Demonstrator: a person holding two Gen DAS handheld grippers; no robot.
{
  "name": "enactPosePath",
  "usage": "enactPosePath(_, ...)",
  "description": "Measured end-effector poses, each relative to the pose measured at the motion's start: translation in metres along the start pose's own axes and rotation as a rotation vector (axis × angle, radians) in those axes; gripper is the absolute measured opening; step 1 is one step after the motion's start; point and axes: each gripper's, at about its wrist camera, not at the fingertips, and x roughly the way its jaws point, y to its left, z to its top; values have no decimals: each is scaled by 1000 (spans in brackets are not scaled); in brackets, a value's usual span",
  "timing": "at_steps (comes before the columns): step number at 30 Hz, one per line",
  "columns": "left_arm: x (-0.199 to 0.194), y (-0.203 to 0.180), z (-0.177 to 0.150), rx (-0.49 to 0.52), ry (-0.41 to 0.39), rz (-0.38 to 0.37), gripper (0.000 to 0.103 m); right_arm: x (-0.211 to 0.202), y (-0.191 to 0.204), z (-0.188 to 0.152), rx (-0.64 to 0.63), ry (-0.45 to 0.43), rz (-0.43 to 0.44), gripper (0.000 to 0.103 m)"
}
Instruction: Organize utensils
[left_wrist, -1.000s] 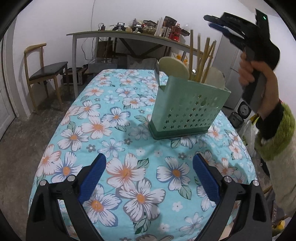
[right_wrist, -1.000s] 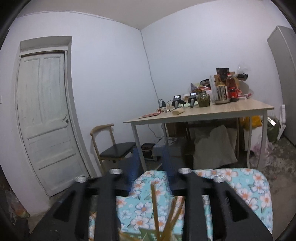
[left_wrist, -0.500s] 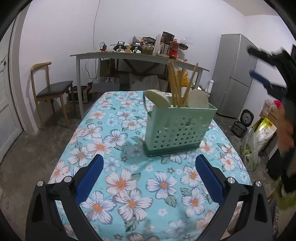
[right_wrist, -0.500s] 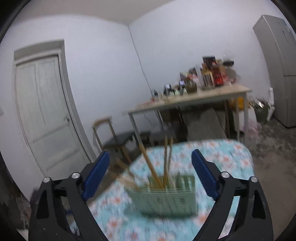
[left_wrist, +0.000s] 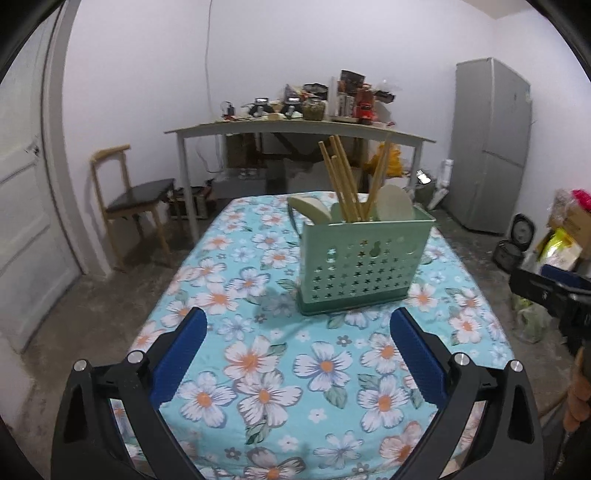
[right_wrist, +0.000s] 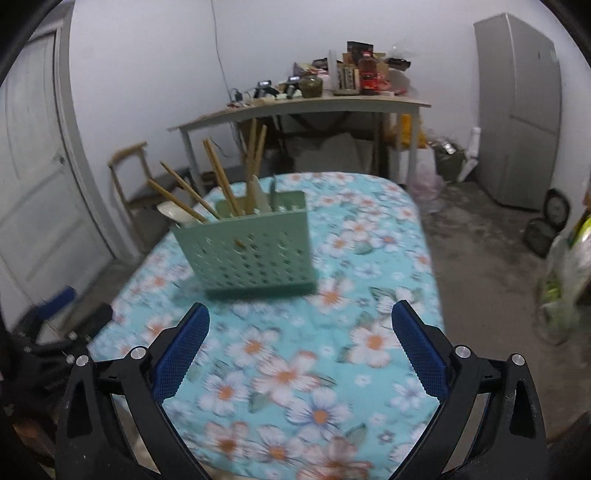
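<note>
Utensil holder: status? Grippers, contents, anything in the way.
Left gripper open, empty. Right gripper jaws just opened wide, nothing between them. Green utensil holder upright on floral tablecloth, chopsticks and spoons inside. Nothing in the way.

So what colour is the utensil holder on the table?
Pale green utensil holder, with star-shaped cut-outs; clearest in the left wrist view.

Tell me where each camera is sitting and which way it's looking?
Left wrist: on the left gripper, looking down over the flowered table at the green utensil holder; its open blue fingers show, with the other gripper at the right edge.
Right wrist: on the right gripper, facing the same holder from further right; its jaws, just opened, hold nothing.
Shared: holder, chopsticks, tablecloth, far desk, fridge.
</note>
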Motion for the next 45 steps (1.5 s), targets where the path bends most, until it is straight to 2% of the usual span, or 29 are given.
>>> enactPosePath(4,-5,-12,-2,68,-28,143,97,-2,-1,-9,-31,-13,-61,95)
enactPosePath(7,-6,-15,-3,105,-32,215,97,-6,0,-15,-67,-38,-130,95)
enactPosePath(16,6,-7,-6,29,93,277,97,-4,-9,-24,-64,-40,-157,95)
enactPosePath(19,6,-9,-7,27,96,302,97,-3,-12,-23,-51,-33,-155,95)
enactPosePath(26,6,2,-3,-52,88,302,97,-1,-20,-22,-29,-20,-148,95)
enactPosePath(33,8,11,2,-139,83,270,97,4,-24,-22,-28,-3,-150,95)
enactPosePath(45,14,8,4,-151,108,266,97,7,-28,-20,-25,0,-147,95)
